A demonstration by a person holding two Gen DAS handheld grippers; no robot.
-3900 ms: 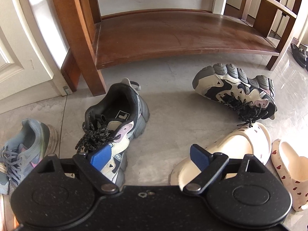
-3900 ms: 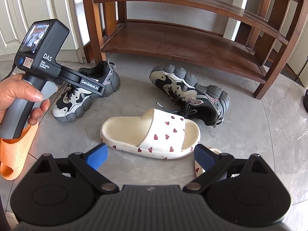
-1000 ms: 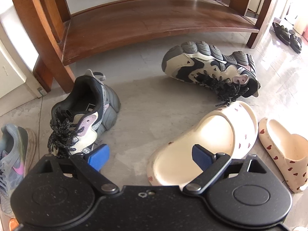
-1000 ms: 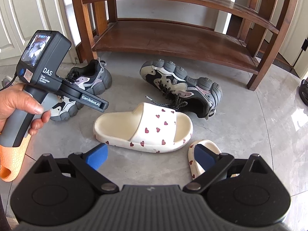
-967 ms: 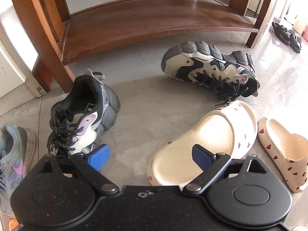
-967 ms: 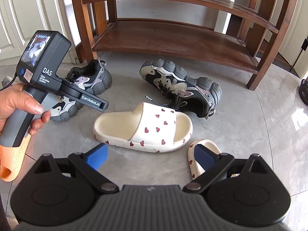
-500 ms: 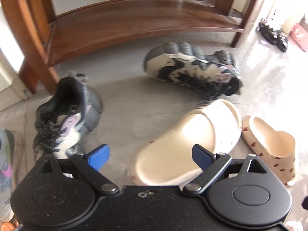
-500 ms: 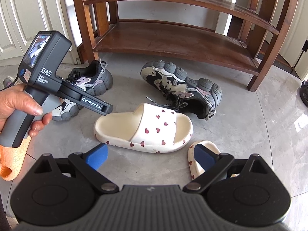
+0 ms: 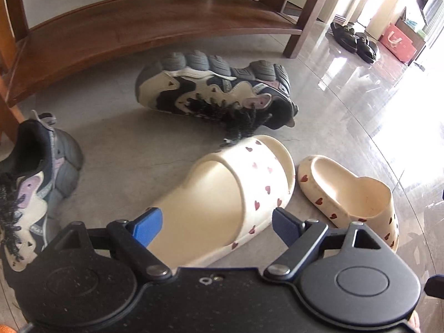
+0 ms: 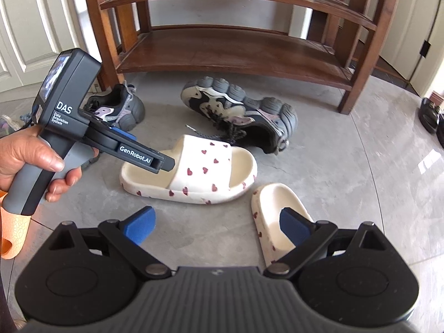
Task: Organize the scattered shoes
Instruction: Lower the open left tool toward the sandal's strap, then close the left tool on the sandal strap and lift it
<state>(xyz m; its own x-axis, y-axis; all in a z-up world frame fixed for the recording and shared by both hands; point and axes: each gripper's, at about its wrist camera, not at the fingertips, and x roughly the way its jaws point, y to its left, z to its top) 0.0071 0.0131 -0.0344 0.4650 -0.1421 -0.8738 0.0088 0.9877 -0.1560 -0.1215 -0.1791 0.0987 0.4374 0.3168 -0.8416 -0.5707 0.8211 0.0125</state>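
1. The big heart slipper [image 9: 222, 194] lies flat on the grey floor [image 9: 116, 144], and it is the landmark here. The left gripper [image 9: 213, 223] hangs low over its heel end, with both blue fingers spread wide apart and holding nothing. One finger is on each side of the slipper's heel.
2. In the right wrist view, a hand [image 10: 30, 155] grips the grey handle of that left gripper. The tool tips down toward the slipper's heel.
3. The right gripper [image 10: 219, 227] is also wide open and empty. It sits nearer the camera than the big slipper. Its right finger is over the second heart slipper [image 10: 274, 213].
4. The second heart slipper lies just beside the big slipper's toe, and I cannot tell if they touch.
5. A chunky sneaker [image 9: 216, 91] lies tipped on its side just behind the big slipper. Its black laces reach the slipper's strap.
6. Its matching sneaker [image 9: 36, 183] stands upright, left of the big slipper.
7. The wooden shoe rack [image 10: 236, 47] stands behind them all, past the sneakers.
8. An orange slipper [image 10: 14, 236] peeks out far left of the big slipper, under the hand.
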